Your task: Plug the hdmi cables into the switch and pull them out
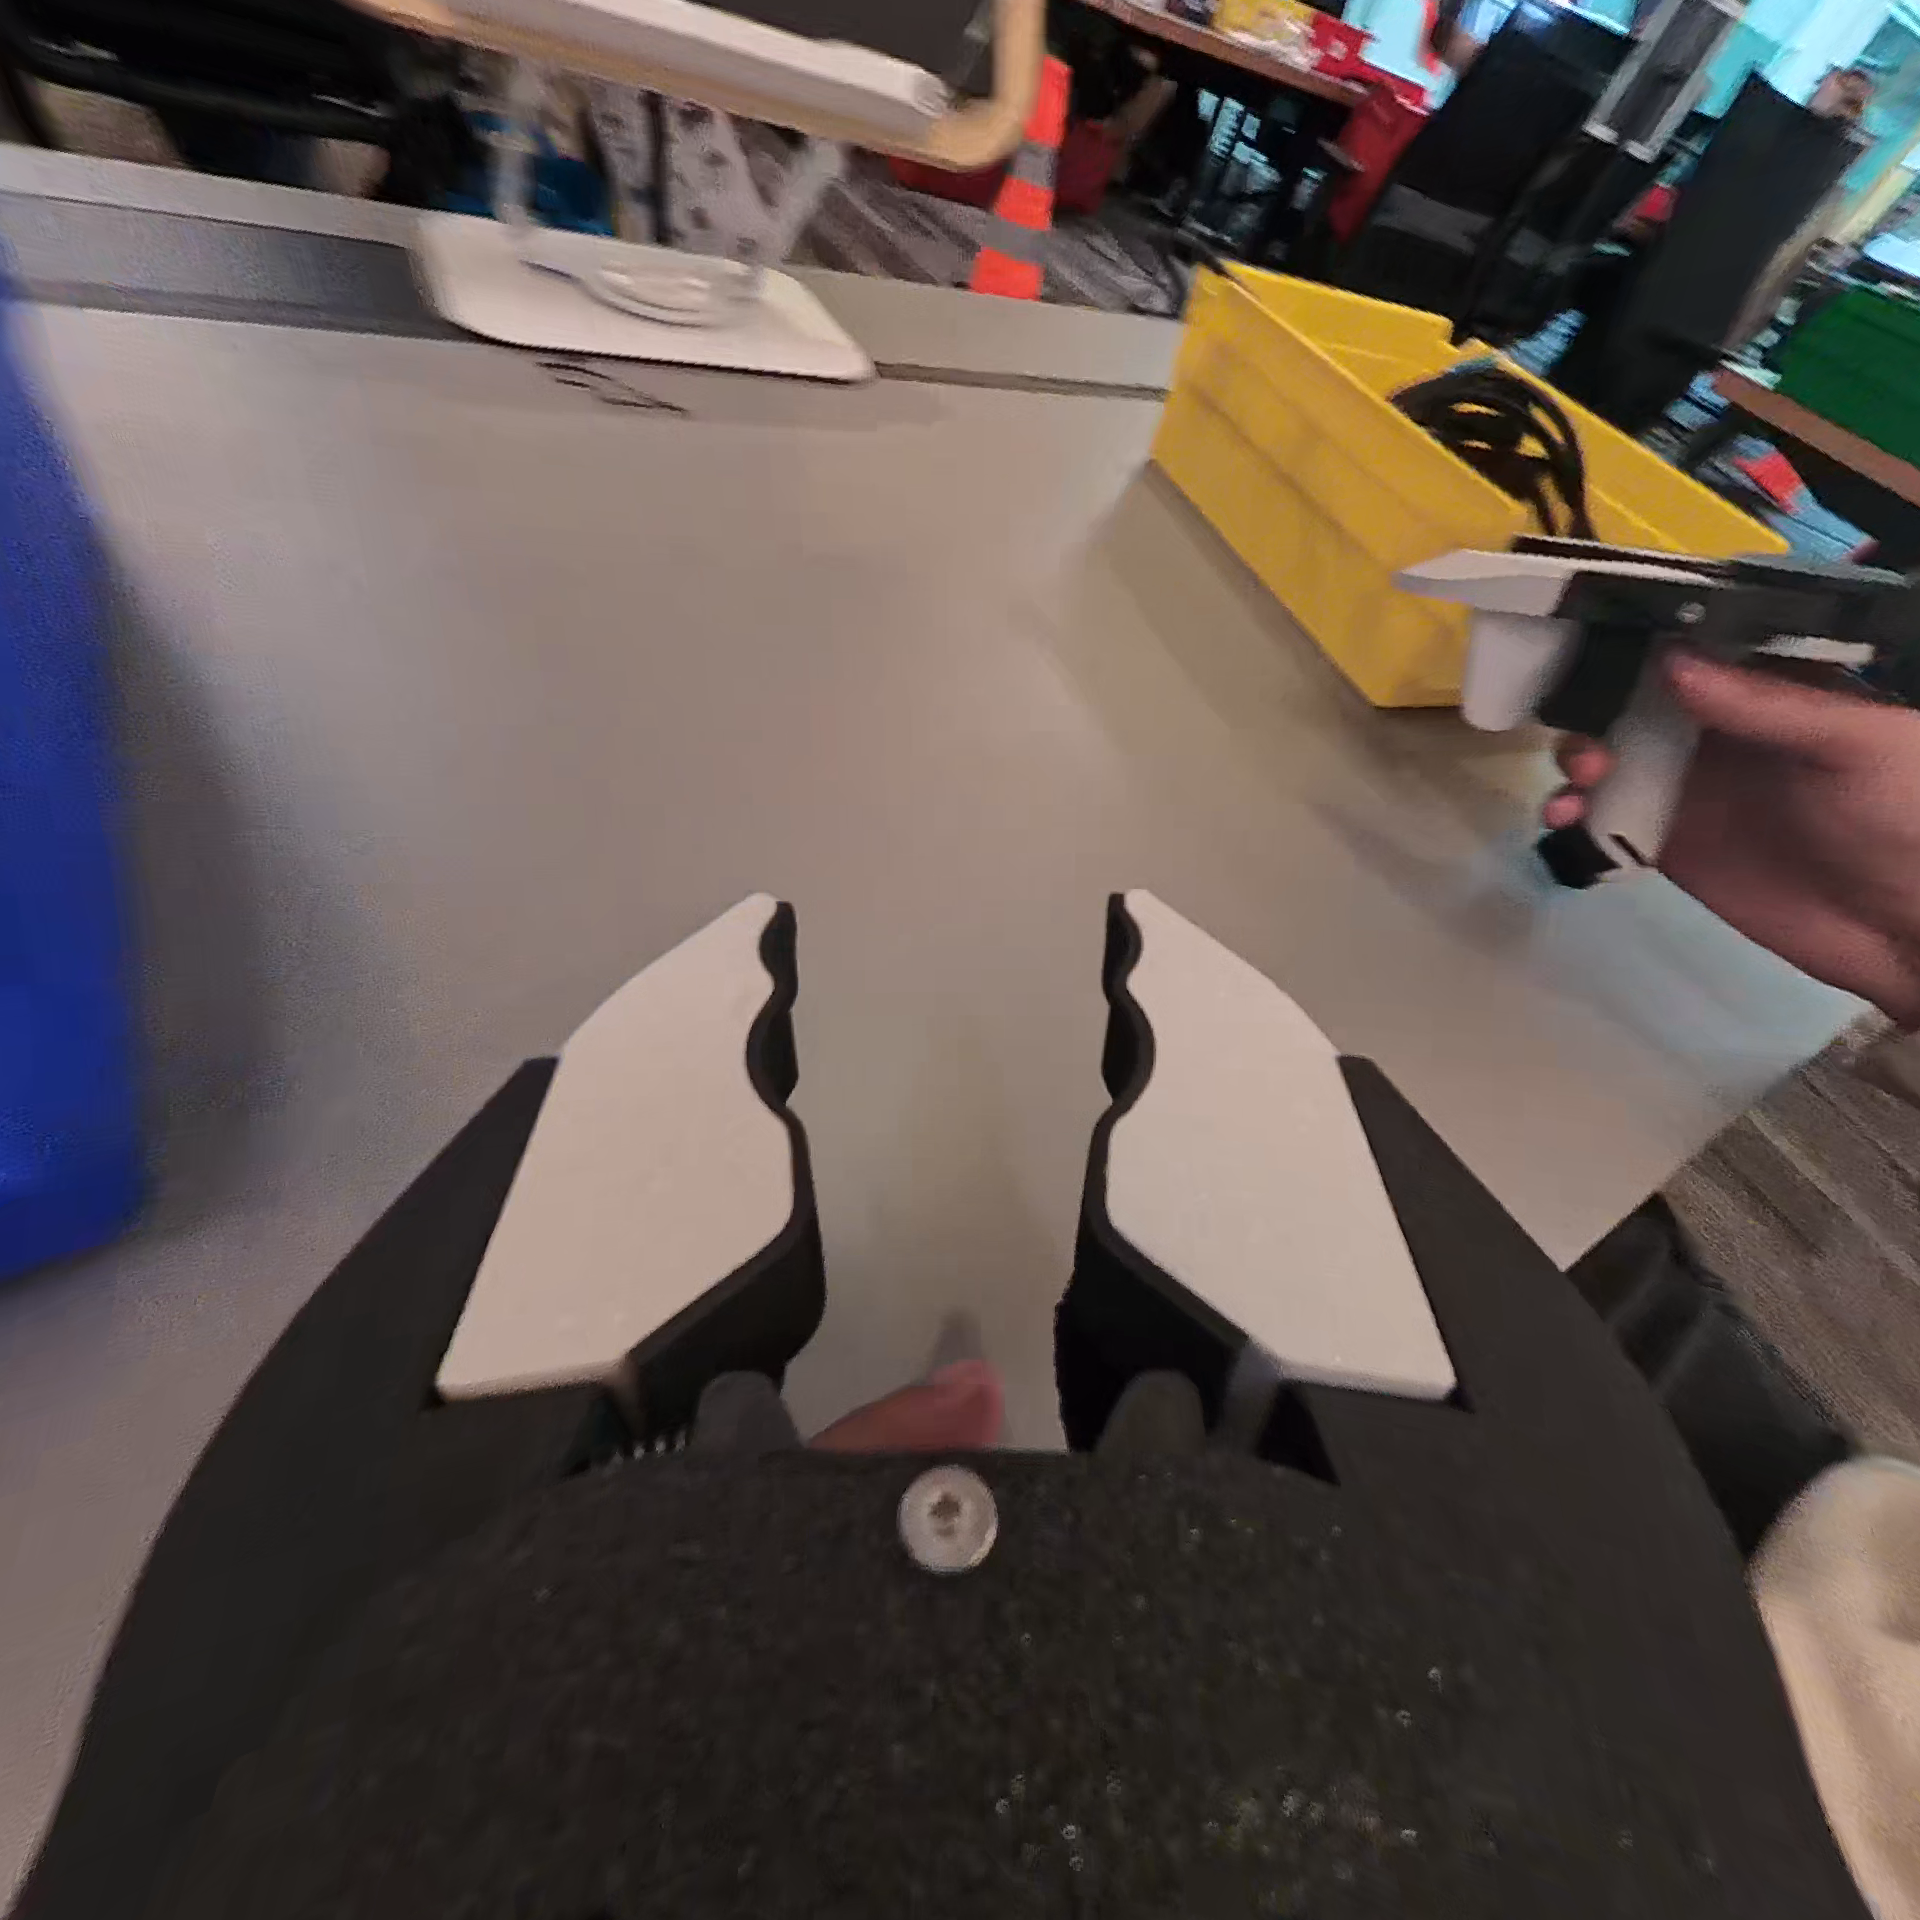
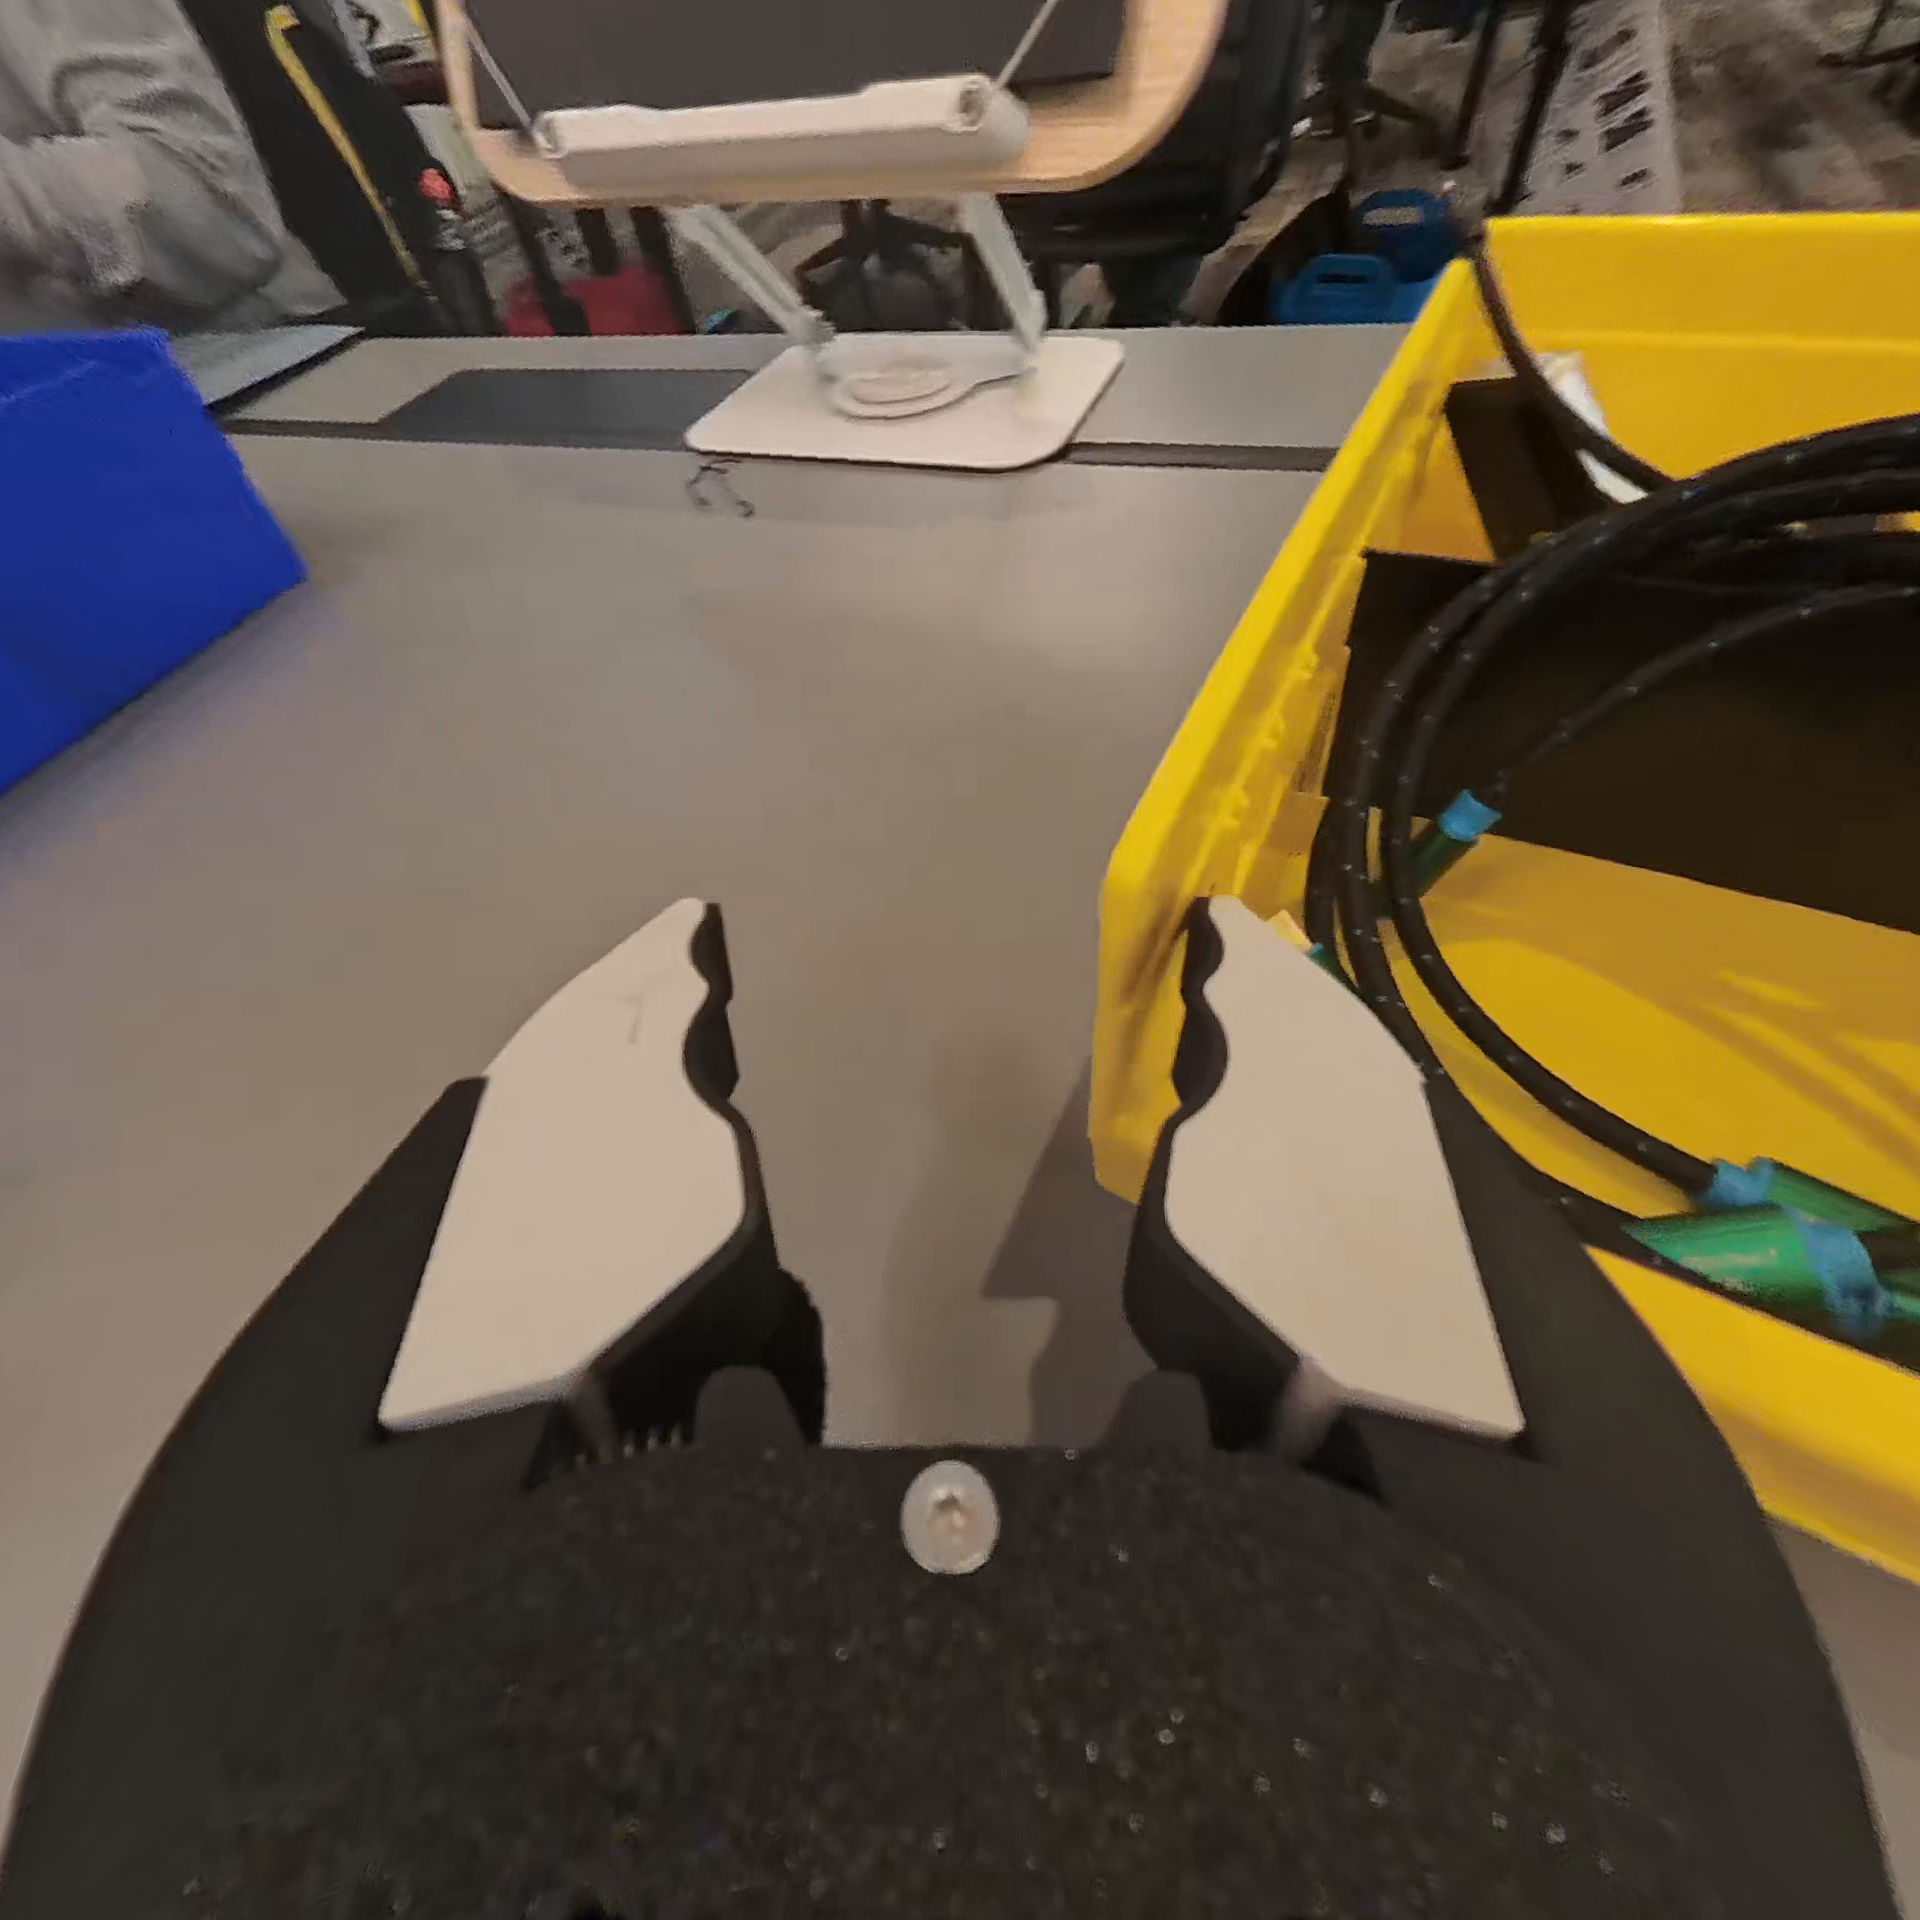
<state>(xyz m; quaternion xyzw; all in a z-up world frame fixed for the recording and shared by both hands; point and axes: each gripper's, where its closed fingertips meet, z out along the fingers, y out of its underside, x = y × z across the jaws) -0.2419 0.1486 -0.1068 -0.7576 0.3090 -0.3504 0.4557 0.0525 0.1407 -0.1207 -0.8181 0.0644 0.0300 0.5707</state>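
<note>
Both pairs of tongs were spread wide with nothing between them. The left tongs [image 1: 951, 914] hovered over a bare stretch of the grey tabletop [image 1: 727, 644], and the right tongs [image 2: 956, 920] hung beside the near corner of the yellow bin [image 2: 1226, 790], the right-hand tip just in front of its wall. The hdmi cables [image 2: 1507, 665] lay coiled inside that bin: black braided loops, with green plug ends [image 2: 1745, 1242] tied in blue near the front wall. No switch could be made out for certain in either view; dark shapes sat deeper in the bin, but what they were could not be told. A blue bin [image 2: 114, 540] stood at the left edge of the tabletop, and a white monitor stand [image 2: 914, 405] sat at the far side. From the left wrist view the right tongs showed farther off, gripped by a hand [image 1: 1787, 821] close to the bin. The step in hand was most likely fetching a cable, so the sound approach would be to swing the right tongs over the rim and come down onto a green plug body rather than the slack braid. A grip on the plug gives control of its angle for insertion. The coils overlap, so lifting slowly should keep the loops from snagging, while the left tongs stay free to steady the switch.
</note>
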